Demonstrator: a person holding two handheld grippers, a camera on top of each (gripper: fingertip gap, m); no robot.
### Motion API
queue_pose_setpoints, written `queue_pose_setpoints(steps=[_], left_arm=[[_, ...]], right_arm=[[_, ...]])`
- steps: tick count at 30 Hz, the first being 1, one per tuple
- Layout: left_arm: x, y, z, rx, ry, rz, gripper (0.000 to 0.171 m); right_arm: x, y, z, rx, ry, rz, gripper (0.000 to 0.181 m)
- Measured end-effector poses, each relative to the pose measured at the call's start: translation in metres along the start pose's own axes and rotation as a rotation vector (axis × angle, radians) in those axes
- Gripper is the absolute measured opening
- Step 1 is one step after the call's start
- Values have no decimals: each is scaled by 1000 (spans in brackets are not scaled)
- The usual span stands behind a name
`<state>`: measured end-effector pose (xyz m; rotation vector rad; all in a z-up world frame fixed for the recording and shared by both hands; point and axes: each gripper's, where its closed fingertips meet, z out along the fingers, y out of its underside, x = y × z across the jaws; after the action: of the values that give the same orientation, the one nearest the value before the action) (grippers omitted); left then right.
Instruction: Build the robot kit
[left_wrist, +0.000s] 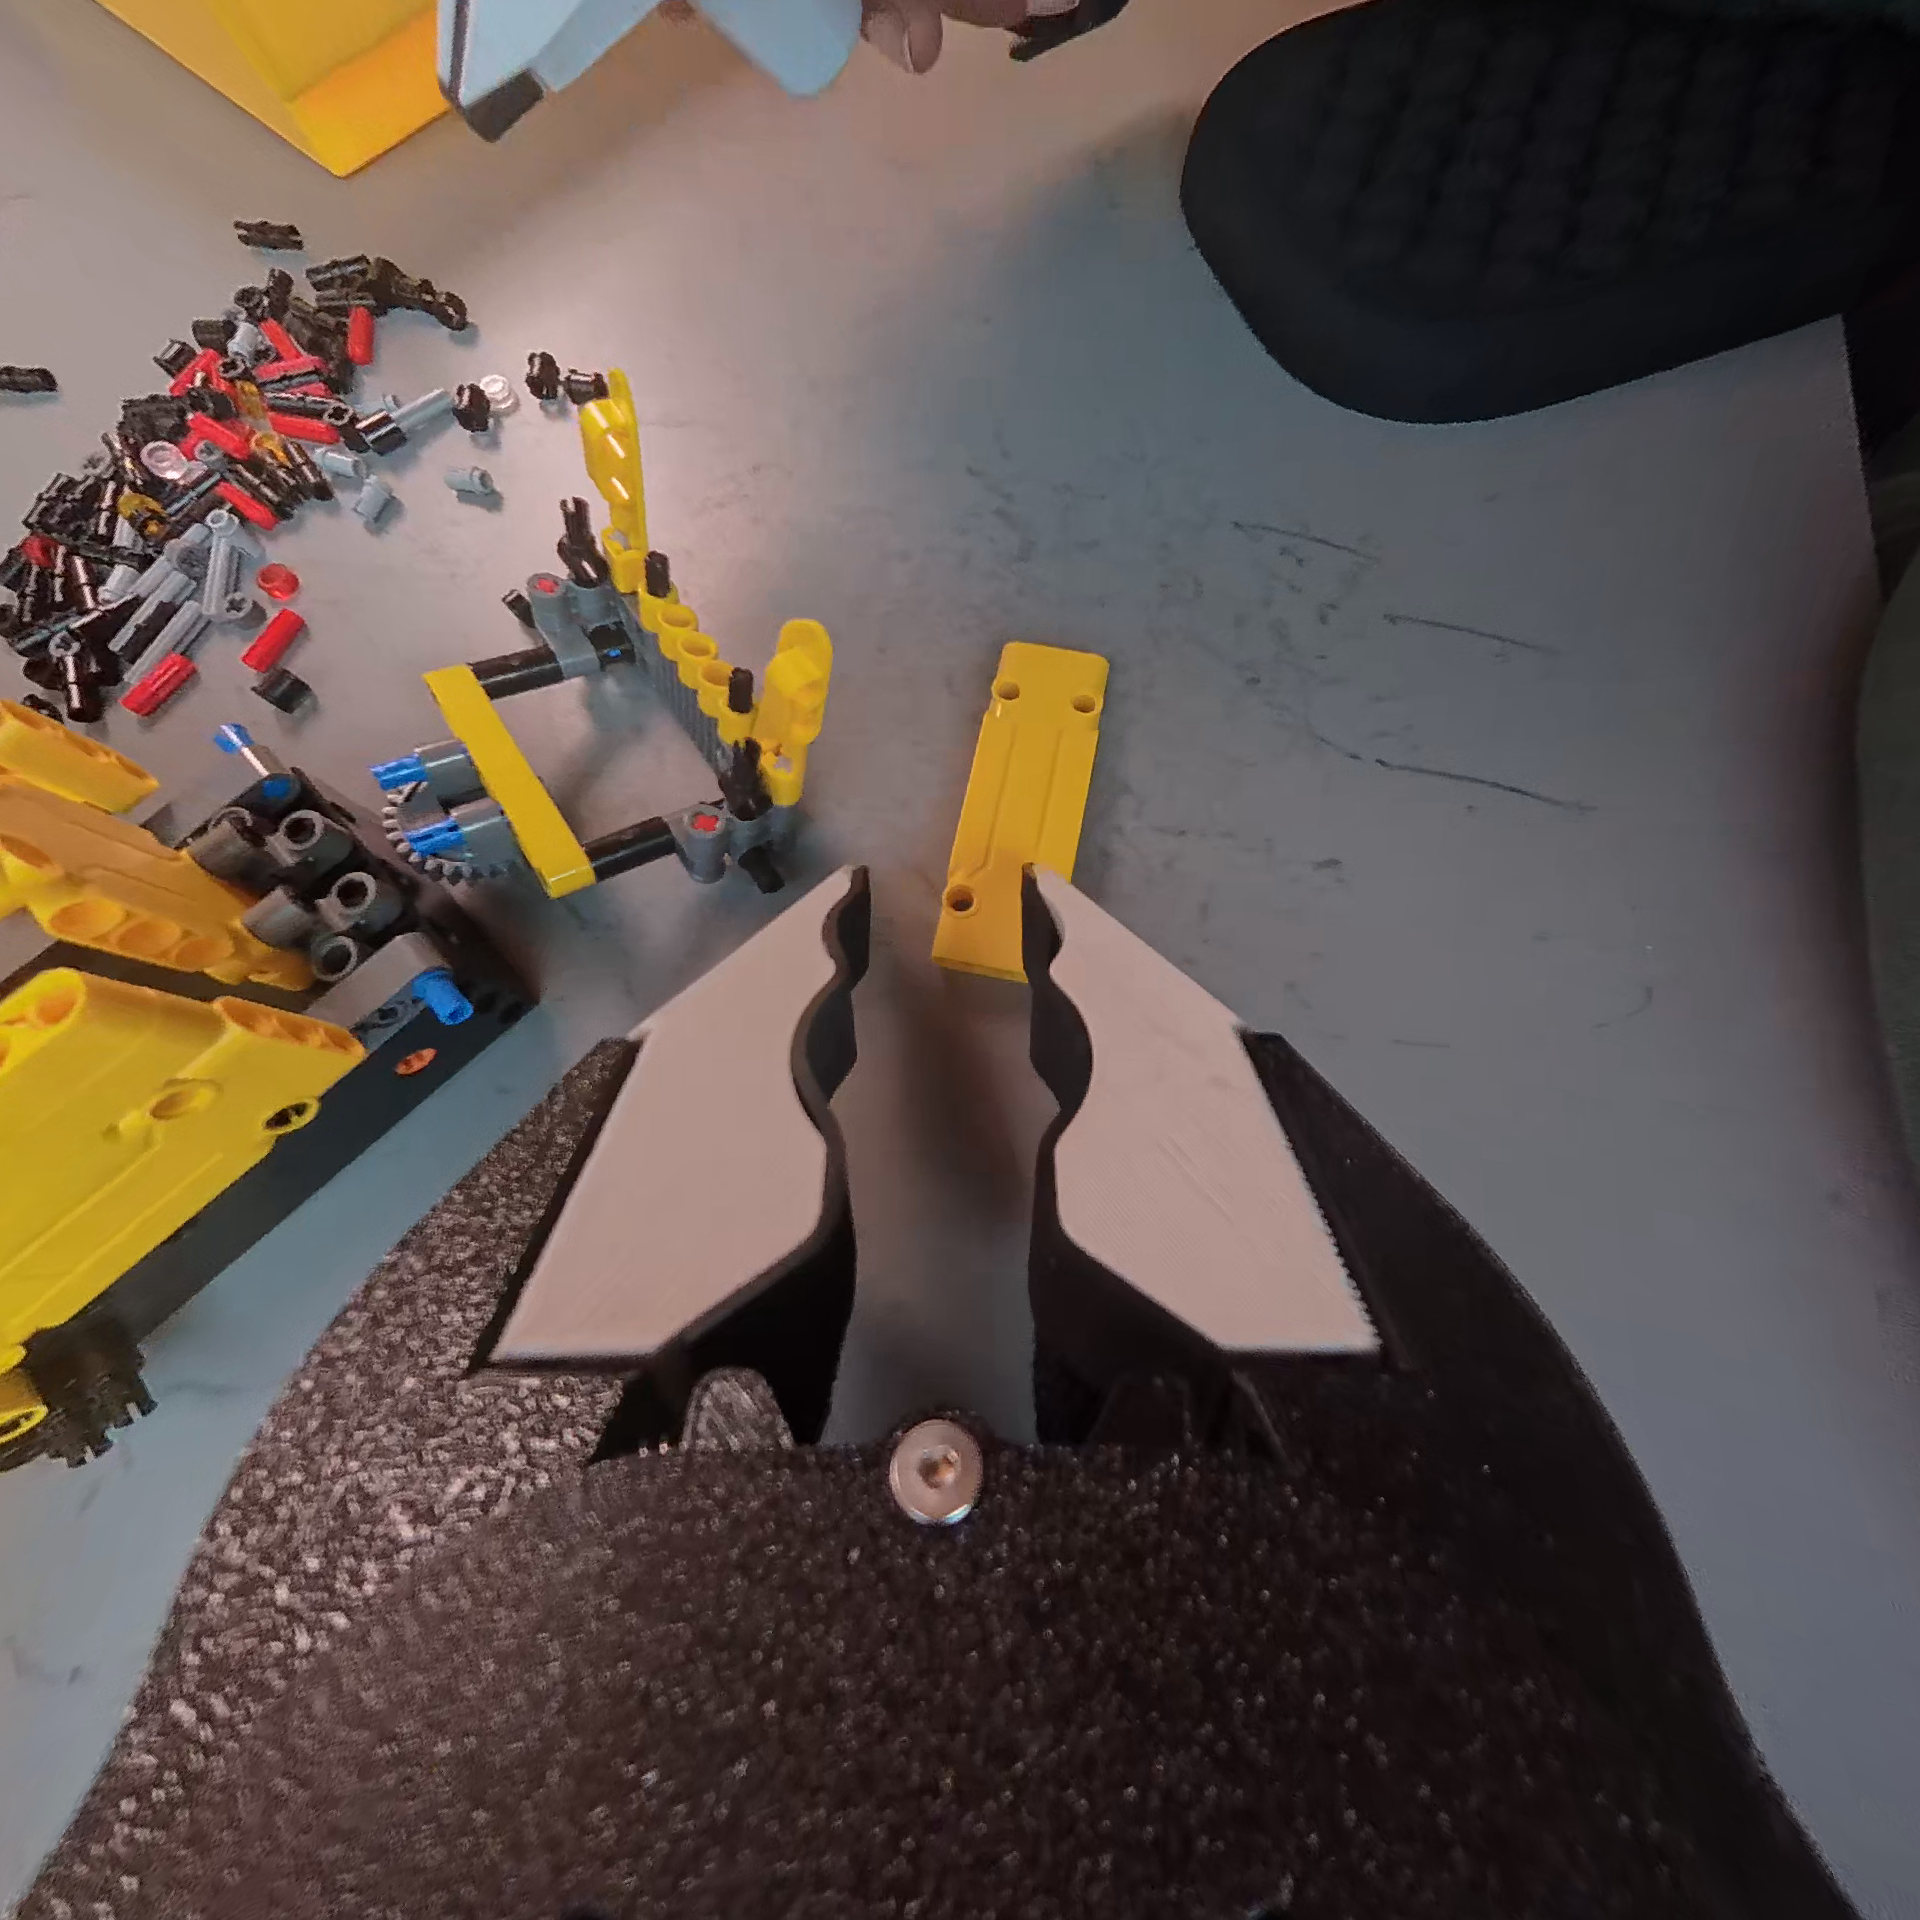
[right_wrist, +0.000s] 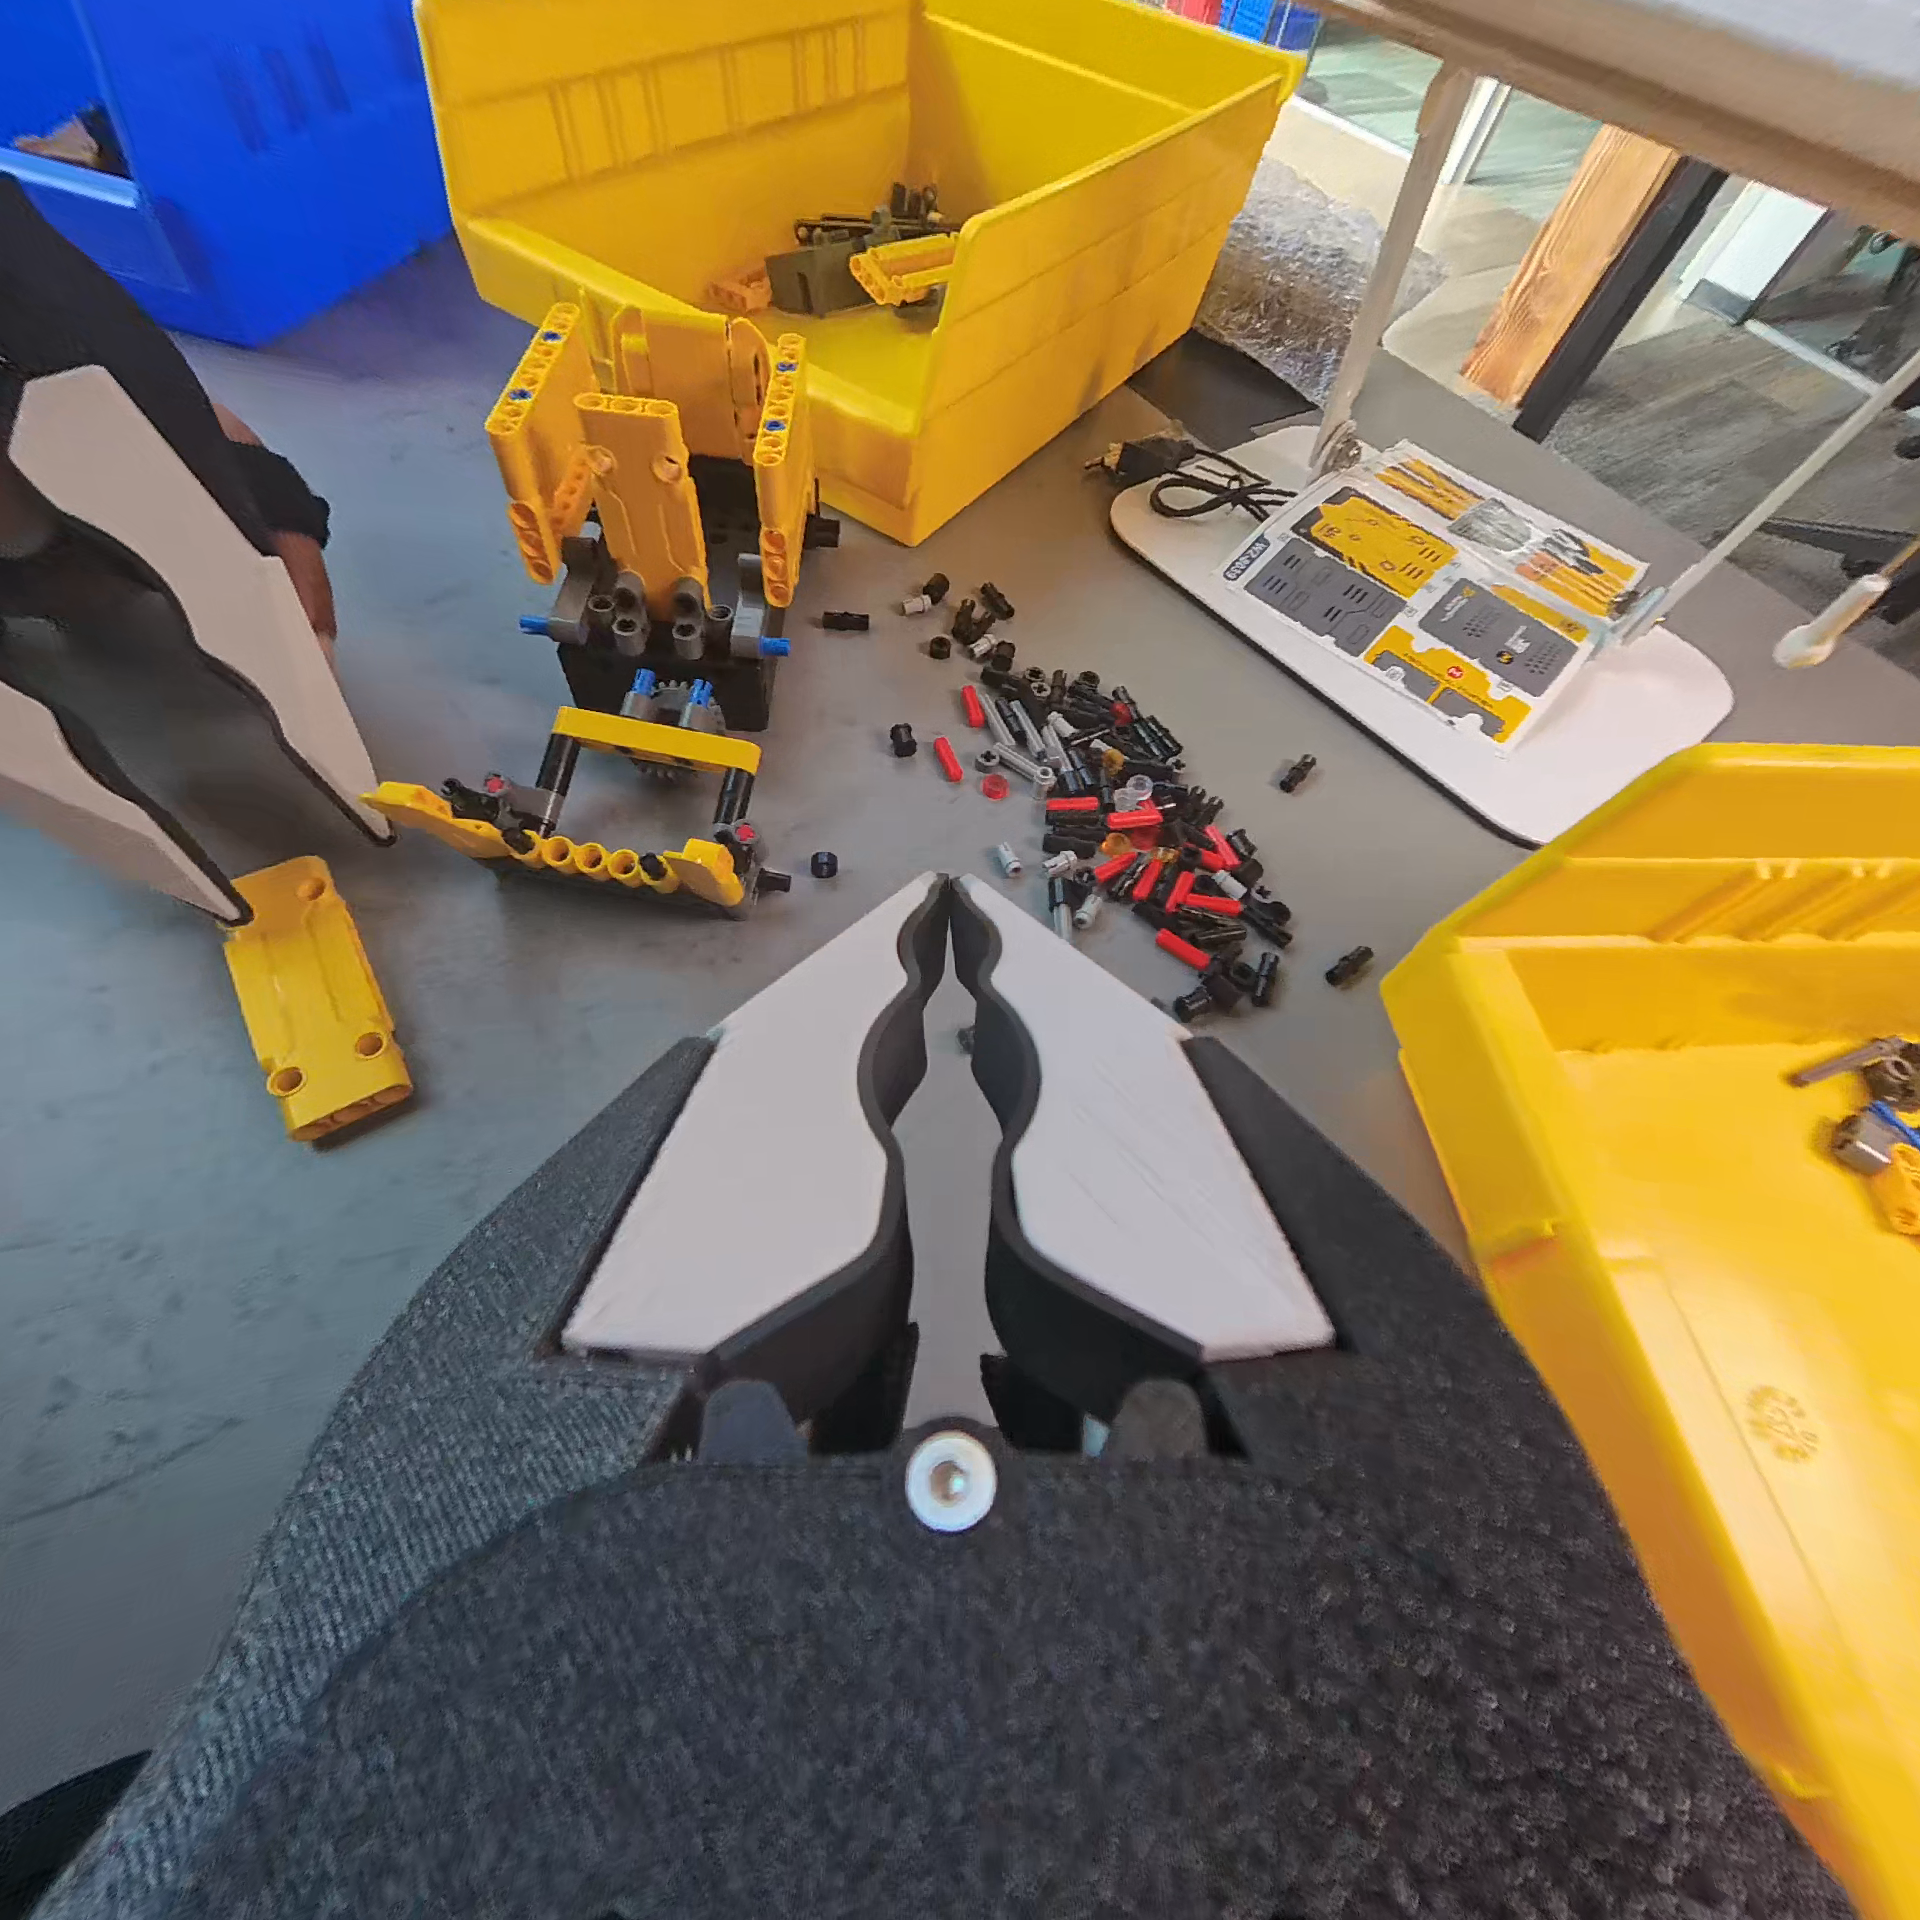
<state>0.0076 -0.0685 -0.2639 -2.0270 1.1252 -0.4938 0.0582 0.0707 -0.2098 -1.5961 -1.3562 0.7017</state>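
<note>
The grey bench (right_wrist: 156, 1247) carries several bins. The largest, a yellow bin (right_wrist: 1039, 343) toward the far edge, holds a few yellow and dark grey building pieces. A second yellow bin (right_wrist: 1662, 1299) at the near right holds a couple of small grey and yellow parts, and a blue crate (right_wrist: 208, 156) stands at the far left corner. In front of the far bin stands a half-built yellow model (right_wrist: 655, 520), and a smaller yellow frame (left_wrist: 623, 748) lies before it.

The left gripper (left_wrist: 945, 883) hovers with its jaws narrowly apart, nothing between them, one tip over the near end of a flat yellow panel (left_wrist: 1029, 790). Centring the jaws across its width would likely give a squarer grip.

The right gripper (right_wrist: 948, 883) has its tips meeting, empty, just beside the loose pile of pins (right_wrist: 1132, 831).
</note>
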Motion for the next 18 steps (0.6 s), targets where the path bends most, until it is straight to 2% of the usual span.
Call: queue_pose_setpoints(steps=[3, 7, 9, 10, 12, 13, 18], left_arm=[[-5, -3, -2, 23, -14, -33, 27], [-8, -7, -6, 53, -21, -53, 27], [-7, -9, -7, 59, -18, -50, 27], [-7, -10, -7, 64, -18, -47, 27], [-6, -12, -8, 73, -13, -46, 27], [-5, -12, -9, 75, -13, -46, 27], [-10, -12, -11, 85, -27, -56, 27]], right_arm=[[25, -16, -8, 4, 97, -5, 0], [66, -53, -37, -60, 176, -13, 29], [96, -76, -54, -77, 229, -42, 26], [114, -80, -60, -124, 251, -67, 19], [160, -69, -63, -268, 296, -131, 2], [180, -53, -60, -362, 284, -153, 0], [229, 26, -26, -640, 111, -251, 5]])
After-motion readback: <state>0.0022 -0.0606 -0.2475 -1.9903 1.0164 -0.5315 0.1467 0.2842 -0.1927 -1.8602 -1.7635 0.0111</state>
